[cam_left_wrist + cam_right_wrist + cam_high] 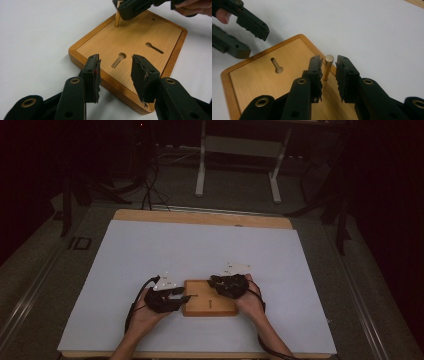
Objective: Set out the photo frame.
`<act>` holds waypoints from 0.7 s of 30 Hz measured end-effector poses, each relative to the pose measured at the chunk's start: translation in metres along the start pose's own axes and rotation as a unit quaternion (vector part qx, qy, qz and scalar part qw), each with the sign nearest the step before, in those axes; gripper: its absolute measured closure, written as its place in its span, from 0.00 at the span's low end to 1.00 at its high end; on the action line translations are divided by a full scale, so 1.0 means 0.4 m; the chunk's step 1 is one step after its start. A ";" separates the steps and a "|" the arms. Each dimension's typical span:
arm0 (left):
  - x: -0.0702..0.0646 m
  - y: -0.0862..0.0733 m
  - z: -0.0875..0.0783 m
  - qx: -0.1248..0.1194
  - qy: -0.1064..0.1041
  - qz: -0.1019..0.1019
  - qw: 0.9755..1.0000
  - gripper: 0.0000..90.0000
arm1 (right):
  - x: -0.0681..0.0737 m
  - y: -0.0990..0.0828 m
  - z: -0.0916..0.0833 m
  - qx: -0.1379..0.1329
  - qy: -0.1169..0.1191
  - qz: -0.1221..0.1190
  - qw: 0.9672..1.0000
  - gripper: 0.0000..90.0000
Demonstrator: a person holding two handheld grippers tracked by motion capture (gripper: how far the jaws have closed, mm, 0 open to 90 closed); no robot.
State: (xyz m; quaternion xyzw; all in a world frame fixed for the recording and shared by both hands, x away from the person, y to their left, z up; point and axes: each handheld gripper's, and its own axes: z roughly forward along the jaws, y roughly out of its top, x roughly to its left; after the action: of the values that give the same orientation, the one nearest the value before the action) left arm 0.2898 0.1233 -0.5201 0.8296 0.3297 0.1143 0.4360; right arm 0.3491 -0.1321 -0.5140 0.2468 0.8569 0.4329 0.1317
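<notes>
Setting: white sheet-covered table [200, 245] with a wooden edge showing at the far side; dim room beyond.

Board: flat rectangular wooden board with rounded corners and a darker raised rim [209, 298], lying near the front edge of the table between the two hands; also seen at [130, 47] and [262, 82].

Slots: two keyhole-shaped slots cut in the board face, one near [119, 60], one farther [154, 47]; both empty. One slot seen at [276, 65].

Peg: short brass-coloured cylindrical metal peg [327, 67], standing upright in the board close to its rim near a corner; lower end seated at the board surface, top flat and free. Seen also at [117, 18], partly hidden by the right gripper's jaws.

Right gripper [329, 75]: black two-jaw tool, jaws set either side of the peg; narrow gaps visible on both sides, so parted slightly and not clamped on the peg.

Left gripper [115, 75]: jaws well apart, holding nothing, poised over the board's near rim, close to the nearer slot. Seen in the high view at [182, 296].

Hands: left hand [150, 307], right hand [250, 297], each wrapped around its tool.

Progress (judgement): peg apparently placed upright in its hole; either just let go or about to be gripped. Both keyhole slots unfilled; no further pegs or parts visible on the table.
</notes>
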 end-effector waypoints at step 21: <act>0.001 -0.001 -0.004 -0.001 -0.001 0.002 1.000 0.65 | -0.031 -0.006 0.014 0.002 0.004 0.012 1.000 0.93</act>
State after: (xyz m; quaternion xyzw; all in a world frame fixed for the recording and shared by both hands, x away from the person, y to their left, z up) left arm 0.2893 0.1247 -0.5194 0.8299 0.3278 0.1142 0.4367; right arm 0.3612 -0.1361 -0.5193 0.2558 0.8554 0.4334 0.1224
